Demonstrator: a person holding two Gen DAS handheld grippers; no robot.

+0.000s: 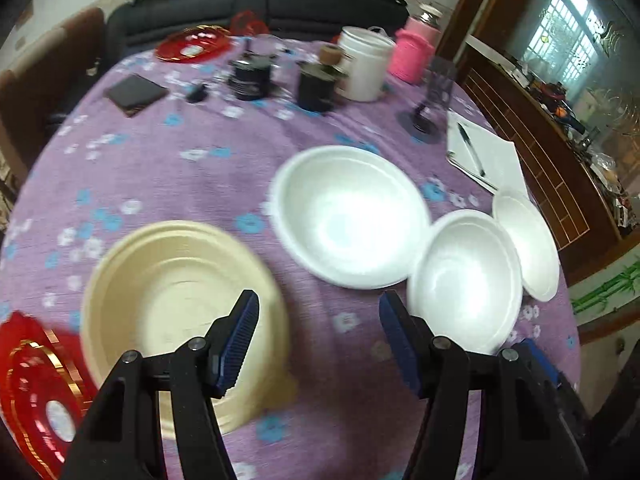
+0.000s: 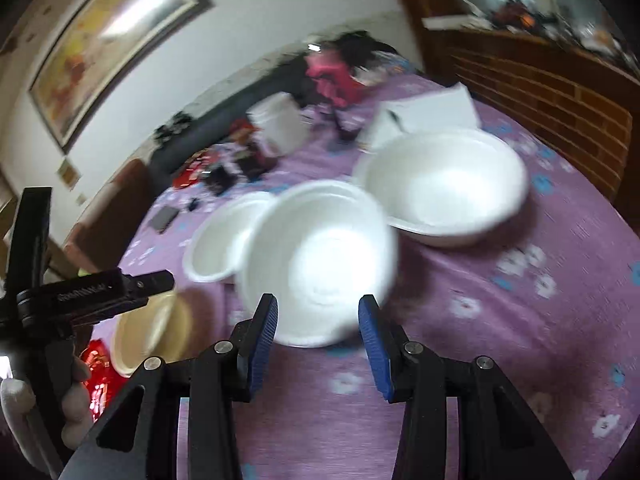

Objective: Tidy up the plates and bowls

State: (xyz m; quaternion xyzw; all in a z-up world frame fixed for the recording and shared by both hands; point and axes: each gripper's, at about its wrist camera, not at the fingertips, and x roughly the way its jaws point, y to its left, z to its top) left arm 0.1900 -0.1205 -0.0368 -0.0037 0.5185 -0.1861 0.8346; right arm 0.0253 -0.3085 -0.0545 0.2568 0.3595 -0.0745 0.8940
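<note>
A cream bowl (image 1: 176, 304) sits on the purple tablecloth at lower left, under my open, empty left gripper (image 1: 318, 338). Three white foam bowls lie to the right: a large one (image 1: 348, 216), a middle one (image 1: 466, 280) and a far one (image 1: 526, 240). A red plate (image 1: 36, 388) lies at the near left edge. In the right wrist view my open, empty right gripper (image 2: 318, 340) hovers just short of the middle white bowl (image 2: 320, 256), with another white bowl (image 2: 444, 188) behind right and a third (image 2: 220, 240) to the left. The cream bowl (image 2: 152, 332) shows at left.
At the table's far side stand a second red plate (image 1: 192, 44), dark jars (image 1: 252, 76), a white bucket (image 1: 366, 64), a pink container (image 1: 412, 54), a black coaster (image 1: 136, 94) and a notepad with pen (image 1: 480, 156). A wooden cabinet (image 1: 532, 136) is to the right.
</note>
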